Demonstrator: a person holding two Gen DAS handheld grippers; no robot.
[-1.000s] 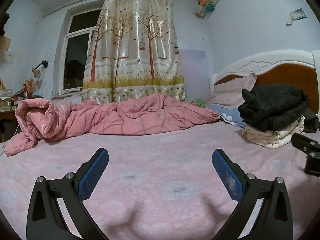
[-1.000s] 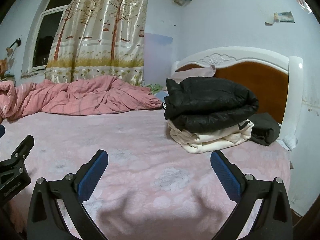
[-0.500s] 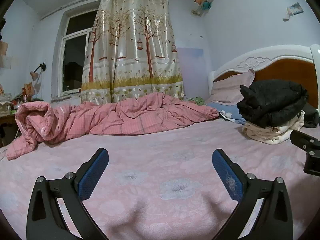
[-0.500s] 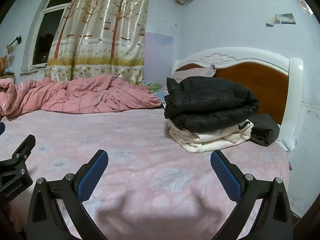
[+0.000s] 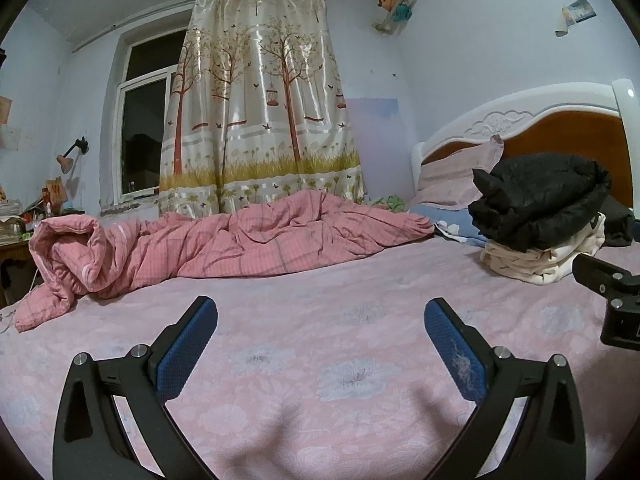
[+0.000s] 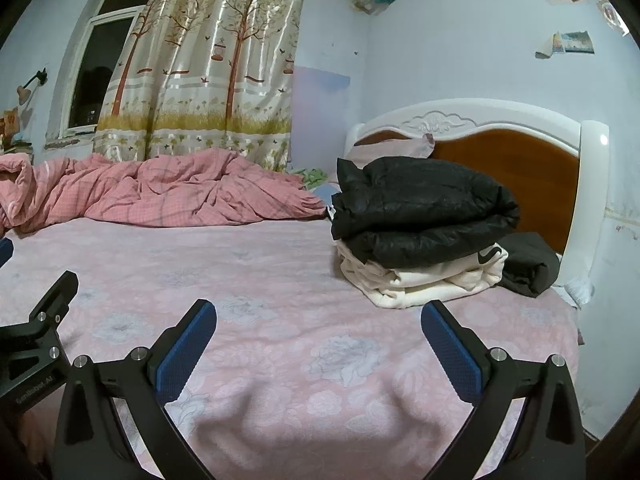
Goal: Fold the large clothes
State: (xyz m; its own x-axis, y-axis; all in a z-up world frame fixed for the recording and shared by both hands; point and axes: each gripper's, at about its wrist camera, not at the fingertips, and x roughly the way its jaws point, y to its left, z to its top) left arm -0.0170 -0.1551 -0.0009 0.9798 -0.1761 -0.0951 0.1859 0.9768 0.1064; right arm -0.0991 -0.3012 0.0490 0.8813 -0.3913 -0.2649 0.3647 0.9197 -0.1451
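A folded black puffy jacket [image 6: 420, 208] lies on top of a folded cream garment [image 6: 424, 280] near the headboard; the stack also shows in the left wrist view [image 5: 536, 204]. A dark folded garment [image 6: 528, 264] lies right of the stack. My left gripper [image 5: 320, 316] is open and empty above the pink floral sheet [image 5: 320, 320]. My right gripper [image 6: 318, 316] is open and empty, in front of the stack and apart from it.
A crumpled pink plaid quilt [image 5: 224, 244] lies along the far side of the bed. Pillows [image 5: 456, 176] lean on the white and wood headboard [image 6: 520, 148]. A tree-print curtain [image 5: 256, 104] and window stand behind. A cluttered desk [image 5: 16, 224] is far left.
Both views have tilted slightly upward, so the bed and stack sit lower in frame. Both grippers stay open and empty.
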